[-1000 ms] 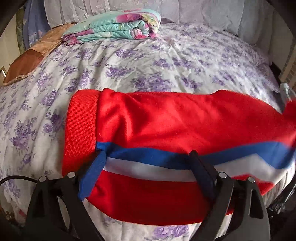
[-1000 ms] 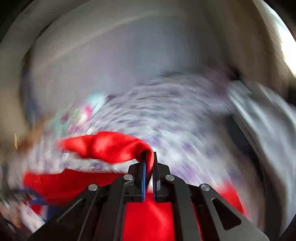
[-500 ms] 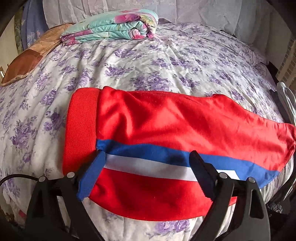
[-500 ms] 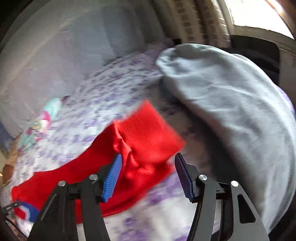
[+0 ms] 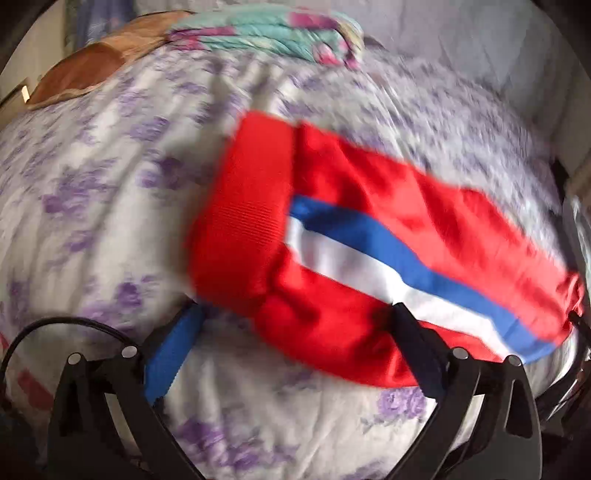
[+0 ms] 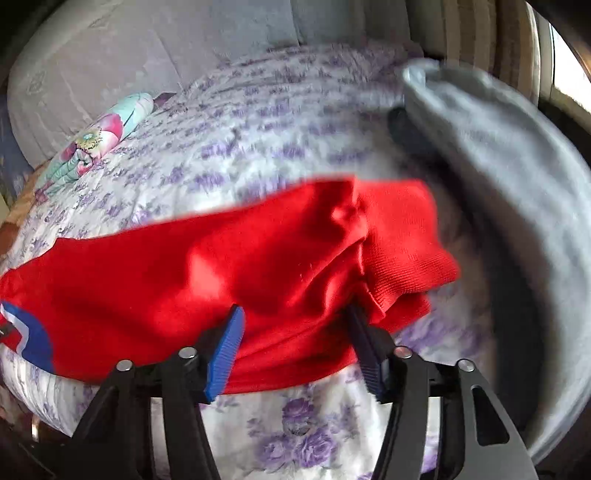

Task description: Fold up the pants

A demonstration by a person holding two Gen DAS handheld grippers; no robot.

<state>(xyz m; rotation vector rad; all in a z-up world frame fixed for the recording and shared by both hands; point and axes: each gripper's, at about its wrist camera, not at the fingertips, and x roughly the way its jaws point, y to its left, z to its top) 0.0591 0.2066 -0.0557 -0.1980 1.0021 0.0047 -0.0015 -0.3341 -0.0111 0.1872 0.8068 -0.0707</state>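
Note:
The red pants [image 5: 351, 229] with a blue and white side stripe lie flat on the floral bedspread [image 5: 110, 184], ribbed waistband to the left in the left wrist view. My left gripper [image 5: 295, 354] is open and empty, just in front of the pants' near edge by the waistband. In the right wrist view the pants [image 6: 221, 266] end in a rumpled ribbed cuff at the right. My right gripper [image 6: 295, 350] is open and empty, its jaws spread over the pants' near edge by the cuff.
A folded teal floral blanket [image 5: 266, 33] and a brown cushion [image 5: 92, 70] lie at the far side of the bed. A grey garment [image 6: 517, 192] is heaped to the right of the cuff. The bed's near edge runs below both grippers.
My right gripper let go of the pant leg, opened and dropped back near the cuff. The leg now lies flat. My left gripper shifted left, off the striped cloth.

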